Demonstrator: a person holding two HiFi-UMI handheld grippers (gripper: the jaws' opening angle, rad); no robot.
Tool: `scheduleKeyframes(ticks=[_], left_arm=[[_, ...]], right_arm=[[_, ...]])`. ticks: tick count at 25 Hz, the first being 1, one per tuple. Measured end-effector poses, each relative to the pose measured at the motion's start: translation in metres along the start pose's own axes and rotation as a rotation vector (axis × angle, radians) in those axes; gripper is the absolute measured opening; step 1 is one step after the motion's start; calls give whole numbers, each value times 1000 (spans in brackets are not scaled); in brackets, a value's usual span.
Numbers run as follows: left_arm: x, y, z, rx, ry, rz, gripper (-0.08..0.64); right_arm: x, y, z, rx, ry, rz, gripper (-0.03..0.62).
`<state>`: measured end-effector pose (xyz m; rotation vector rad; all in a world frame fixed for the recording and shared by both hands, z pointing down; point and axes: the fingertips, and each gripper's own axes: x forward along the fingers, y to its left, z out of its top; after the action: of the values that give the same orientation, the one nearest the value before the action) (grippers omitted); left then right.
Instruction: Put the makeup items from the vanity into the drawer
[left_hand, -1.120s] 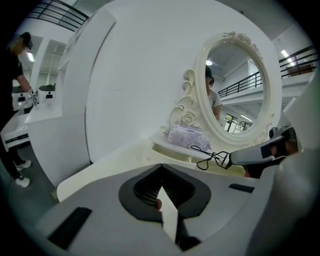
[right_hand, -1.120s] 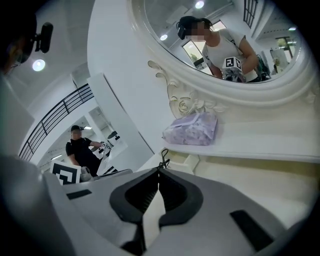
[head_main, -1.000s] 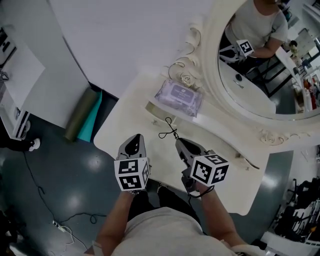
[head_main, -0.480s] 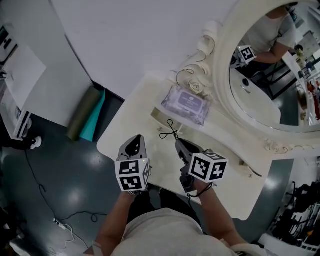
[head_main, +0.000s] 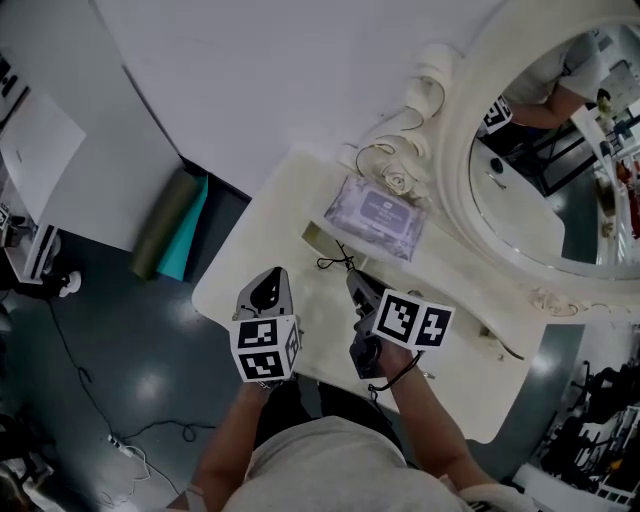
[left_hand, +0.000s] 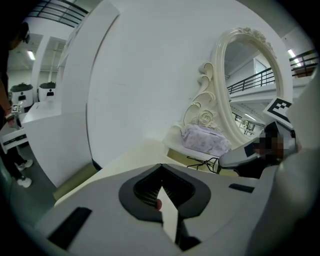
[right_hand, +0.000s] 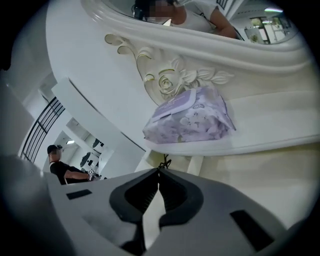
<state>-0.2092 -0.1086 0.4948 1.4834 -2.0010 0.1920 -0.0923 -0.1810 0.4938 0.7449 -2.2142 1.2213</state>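
Head view: left tongs (head_main: 268, 286), right tongs (head_main: 353, 283) clenched; wipes pack (head_main: 380, 215) beyond right tongs, apart.

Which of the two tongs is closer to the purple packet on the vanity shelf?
The right tongs: their tip is beside the black loop just below the purple packet, while the left tongs sit farther off to the side.

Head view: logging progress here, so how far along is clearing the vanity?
Done: nothing visibly stowed. In hand: nothing; left claw shut and empty, right claw shut, tips at the black loop. Left: purple pack sits on the vanity shelf.
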Motion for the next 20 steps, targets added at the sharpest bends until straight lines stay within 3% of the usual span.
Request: scheduleKeyframes(ticks=[8,10,11,16,20], left_arm=[[6,4,0,-12,9,4,5],[6,5,-2,-15,11,5,5],[6,5,-3,-17,12,5,5],[6,2,-6,-24,13,0,5],[5,-5,-5,-21,4,-14,5]], right_arm=[[16,8,13,57,-54,39,25],[14,7,16,32,-76,33,148],[12,6,17,8,-83,24,175],[-2,1,19,-109,-94,-21,175],[-10,0,15,-120,-96,-26,173]])
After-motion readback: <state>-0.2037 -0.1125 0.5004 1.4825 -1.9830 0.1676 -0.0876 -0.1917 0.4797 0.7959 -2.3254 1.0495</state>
